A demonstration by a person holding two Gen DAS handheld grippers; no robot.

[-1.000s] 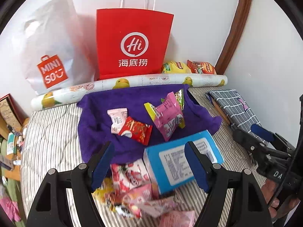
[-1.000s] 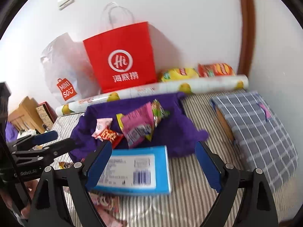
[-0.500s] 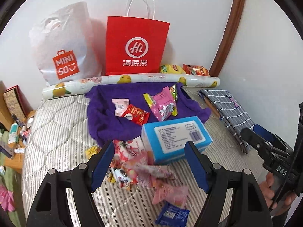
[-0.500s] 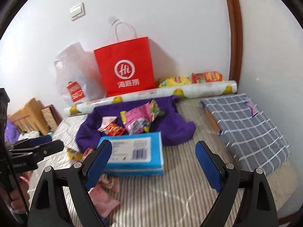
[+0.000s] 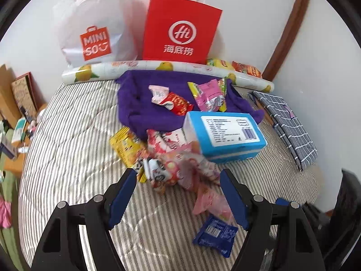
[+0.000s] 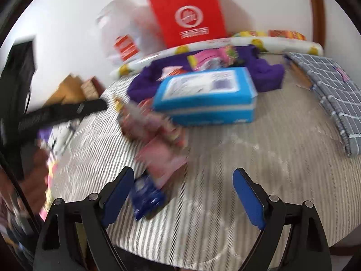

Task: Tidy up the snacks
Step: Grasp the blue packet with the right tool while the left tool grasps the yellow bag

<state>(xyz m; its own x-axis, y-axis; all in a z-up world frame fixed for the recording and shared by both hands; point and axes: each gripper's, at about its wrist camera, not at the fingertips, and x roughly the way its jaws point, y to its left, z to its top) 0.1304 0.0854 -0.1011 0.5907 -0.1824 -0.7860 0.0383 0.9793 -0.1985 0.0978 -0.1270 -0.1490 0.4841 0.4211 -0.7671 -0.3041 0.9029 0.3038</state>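
A pile of small snack packets point(image 5: 171, 158) lies on the striped bed, with a yellow packet point(image 5: 126, 144), a pink packet point(image 5: 212, 201) and a dark blue packet point(image 5: 214, 232). A blue box point(image 5: 225, 131) lies beside the pile. Behind it a purple cloth point(image 5: 140, 103) holds a red packet point(image 5: 178, 103) and a pink bag point(image 5: 209, 94). My left gripper point(image 5: 178, 196) is open and empty above the near side of the pile. My right gripper point(image 6: 182, 194) is open and empty, near the dark blue packet point(image 6: 146, 198). The right wrist view is blurred; the blue box point(image 6: 207, 94) shows there.
A red paper bag point(image 5: 180, 27) and a white Miniso bag point(image 5: 94, 24) stand against the wall behind a rolled sheet point(image 5: 158, 67). A grey checked pouch point(image 5: 288, 122) lies at the right. Clutter point(image 5: 15, 122) lies left of the bed.
Both grippers have pulled back from the cloth and the box, so more of the bed and snack pile shows. Both stay open and empty.
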